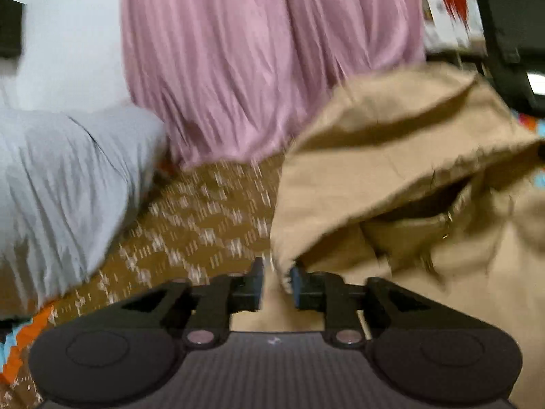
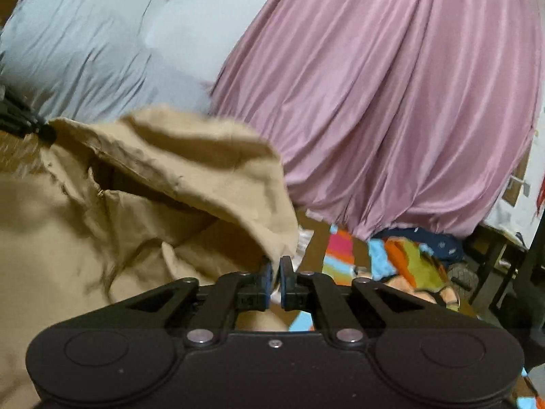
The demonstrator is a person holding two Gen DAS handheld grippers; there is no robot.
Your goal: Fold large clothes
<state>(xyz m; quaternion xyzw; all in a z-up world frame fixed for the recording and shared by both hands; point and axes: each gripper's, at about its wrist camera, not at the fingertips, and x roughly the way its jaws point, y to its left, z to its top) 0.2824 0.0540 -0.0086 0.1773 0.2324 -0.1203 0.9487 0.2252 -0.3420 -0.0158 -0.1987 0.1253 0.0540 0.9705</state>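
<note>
A tan garment with an open waistband and zip is held up between both grippers. My left gripper is shut on its left edge, with cloth pinched between the pads. In the right wrist view the same tan garment fills the left half, and my right gripper is shut on its right corner. The left gripper's black tip shows at the far left edge of the right wrist view, holding the other end of the waistband. The left wrist view is blurred by motion.
A pink pleated cloth hangs behind. A grey pillow lies at the left, on a brown patterned cover. Colourful fabric lies below the pink cloth. A black chair stands at the right.
</note>
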